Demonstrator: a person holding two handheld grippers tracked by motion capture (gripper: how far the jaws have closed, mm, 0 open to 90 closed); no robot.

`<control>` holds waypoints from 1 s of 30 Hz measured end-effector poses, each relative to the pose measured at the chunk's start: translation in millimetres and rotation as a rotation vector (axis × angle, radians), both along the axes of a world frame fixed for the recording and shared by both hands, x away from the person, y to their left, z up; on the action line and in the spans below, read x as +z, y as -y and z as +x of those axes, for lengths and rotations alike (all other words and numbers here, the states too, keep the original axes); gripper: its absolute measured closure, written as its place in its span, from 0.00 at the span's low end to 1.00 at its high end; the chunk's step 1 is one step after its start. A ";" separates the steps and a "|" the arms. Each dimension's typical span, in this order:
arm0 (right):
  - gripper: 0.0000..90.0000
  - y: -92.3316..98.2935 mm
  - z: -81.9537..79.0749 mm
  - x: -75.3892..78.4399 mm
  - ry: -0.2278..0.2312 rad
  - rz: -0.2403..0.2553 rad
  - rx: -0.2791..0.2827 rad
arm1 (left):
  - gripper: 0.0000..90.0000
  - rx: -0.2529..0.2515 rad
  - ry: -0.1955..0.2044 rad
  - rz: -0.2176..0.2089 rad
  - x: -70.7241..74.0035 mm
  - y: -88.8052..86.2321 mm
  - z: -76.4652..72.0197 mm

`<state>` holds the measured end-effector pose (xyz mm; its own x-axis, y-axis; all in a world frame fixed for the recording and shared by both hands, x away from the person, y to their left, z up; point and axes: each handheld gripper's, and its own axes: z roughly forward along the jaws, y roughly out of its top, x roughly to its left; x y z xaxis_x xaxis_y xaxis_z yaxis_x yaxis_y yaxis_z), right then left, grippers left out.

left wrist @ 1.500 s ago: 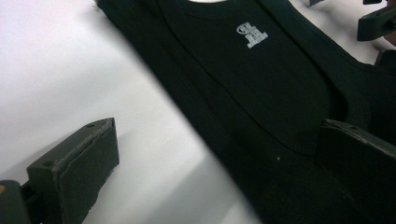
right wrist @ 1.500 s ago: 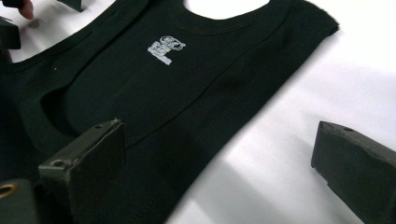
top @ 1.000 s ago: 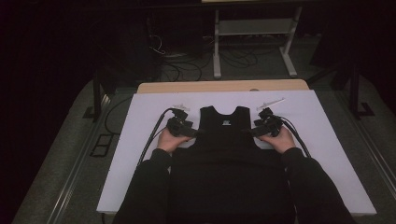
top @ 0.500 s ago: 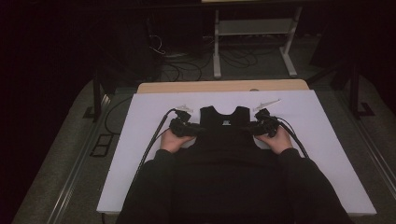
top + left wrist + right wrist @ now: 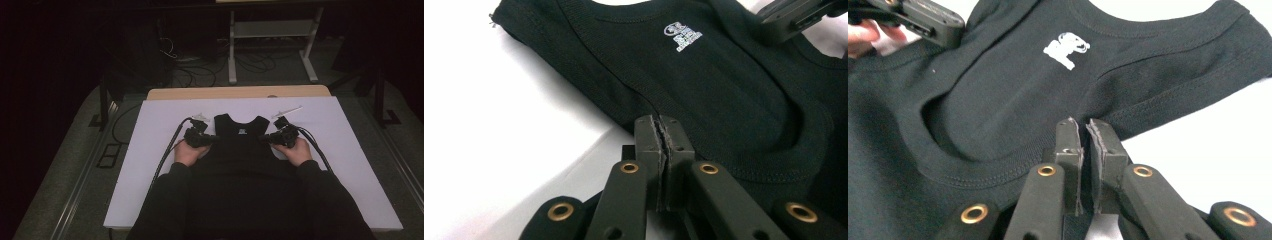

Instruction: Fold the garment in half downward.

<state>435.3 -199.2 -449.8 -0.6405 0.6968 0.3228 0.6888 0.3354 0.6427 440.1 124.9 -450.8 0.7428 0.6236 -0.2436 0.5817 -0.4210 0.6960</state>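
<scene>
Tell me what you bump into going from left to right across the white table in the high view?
Left gripper's cables → left gripper → black tank top → right gripper → right gripper's cables.

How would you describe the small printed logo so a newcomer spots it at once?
On the white table lies a black tank top. Just below its neckline sits the logo: small white print, the only light mark on the dark fabric.

A dim lab: white-topped table (image 5: 350, 150), loose floor cables (image 5: 250, 62), a metal stand (image 5: 272, 30) behind.
</scene>
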 end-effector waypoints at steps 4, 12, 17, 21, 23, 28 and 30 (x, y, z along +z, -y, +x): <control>0.92 1.1 -2.2 7.7 0.017 0.017 -0.005 | 0.97 0.022 0.012 -0.023 5.0 -0.9 -1.9; 0.92 3.9 -7.1 22.2 0.050 0.050 -0.018 | 0.97 0.033 0.050 -0.041 22.2 -6.5 -6.5; 0.92 2.8 -10.1 31.3 0.065 0.053 -0.016 | 0.97 0.030 0.058 -0.048 30.8 -8.7 -11.0; 0.92 -0.6 -12.2 37.8 0.080 0.061 -0.007 | 0.97 0.030 0.050 -0.064 31.6 -6.7 -14.7; 0.92 -3.0 -13.8 41.2 0.087 0.071 0.001 | 0.97 0.028 0.044 -0.064 30.5 -5.5 -16.0; 0.92 -9.7 -17.7 50.5 0.100 0.072 0.021 | 0.97 0.027 0.050 -0.078 35.2 -6.5 -18.4; 0.92 -11.0 -19.2 54.9 0.107 0.078 0.029 | 0.97 0.024 0.056 -0.088 39.0 -8.1 -19.8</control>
<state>416.2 -188.2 -394.9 -0.6934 0.6534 0.3038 0.6056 0.3001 0.7370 420.2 133.0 -411.9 0.7417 0.6194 -0.2573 0.5504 -0.3430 0.7612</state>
